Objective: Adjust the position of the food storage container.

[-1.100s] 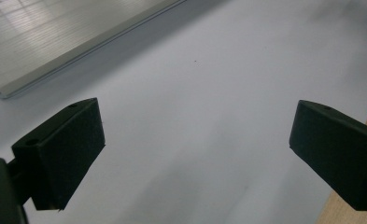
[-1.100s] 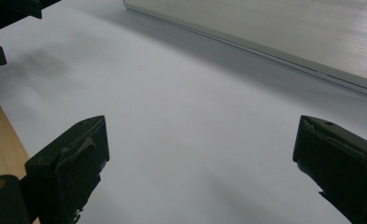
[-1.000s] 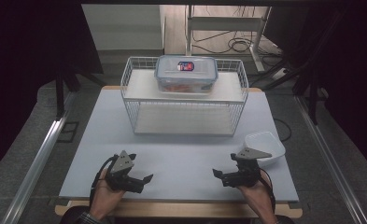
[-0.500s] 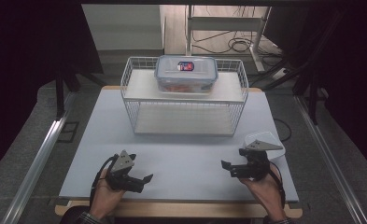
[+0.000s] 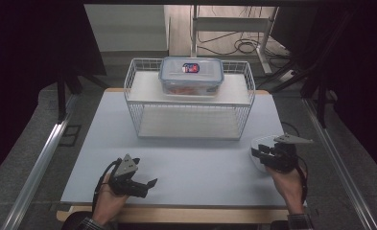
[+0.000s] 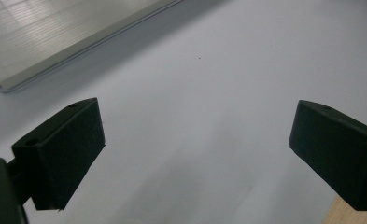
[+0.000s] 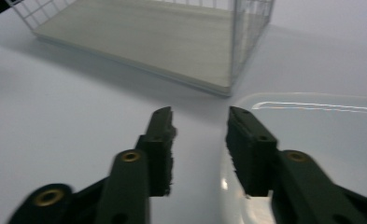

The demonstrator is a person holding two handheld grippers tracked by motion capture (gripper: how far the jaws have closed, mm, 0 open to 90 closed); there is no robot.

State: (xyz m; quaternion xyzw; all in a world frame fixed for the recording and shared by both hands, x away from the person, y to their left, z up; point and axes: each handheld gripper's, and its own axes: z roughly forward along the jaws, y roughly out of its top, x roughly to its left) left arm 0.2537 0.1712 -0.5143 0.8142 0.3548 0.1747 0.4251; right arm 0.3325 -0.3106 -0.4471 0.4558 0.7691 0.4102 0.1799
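high view looks down over tabletop (image 5: 186, 163); both gripper views skim it closely, sharing the wire basket (image 5: 188, 112).

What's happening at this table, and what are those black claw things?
A person holds a two-jaw gripper in each hand. The right gripper has reached a clear plastic tub at the table's right edge; its jaws have just been closing over the tub's near rim, without pressing on it yet. The left gripper rests near the front edge, jaws wide open. Behind stands a white wire rack with a lidded food box on its upper shelf.
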